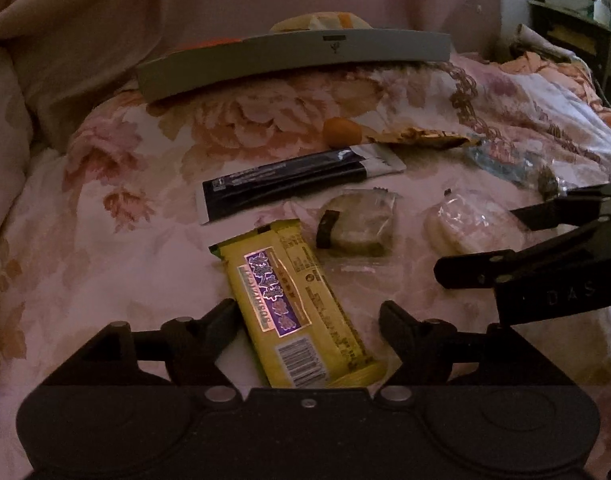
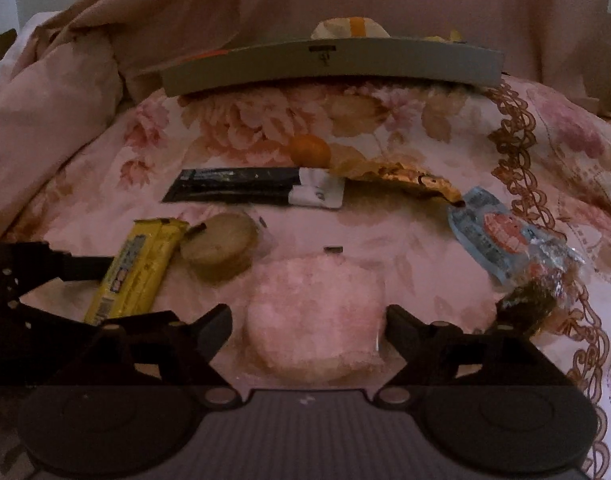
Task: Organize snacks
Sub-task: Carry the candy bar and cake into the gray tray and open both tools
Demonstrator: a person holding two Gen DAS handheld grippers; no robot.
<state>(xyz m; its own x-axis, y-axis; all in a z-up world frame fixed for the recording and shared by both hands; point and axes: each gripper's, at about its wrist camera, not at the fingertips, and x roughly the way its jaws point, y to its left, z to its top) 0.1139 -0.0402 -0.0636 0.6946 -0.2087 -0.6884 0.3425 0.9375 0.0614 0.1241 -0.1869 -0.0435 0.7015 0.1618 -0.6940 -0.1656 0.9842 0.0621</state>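
Left tool noted released, jaws astride yellow snack bar lying on bed, long axis approx. along tool's reach; right tool noted released astride pink round cake pkt, tray well ahead.

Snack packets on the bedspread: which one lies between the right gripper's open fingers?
The pale pink round cake in clear wrap. The yellow bar lies between the left gripper's fingers instead; the others lie farther off.
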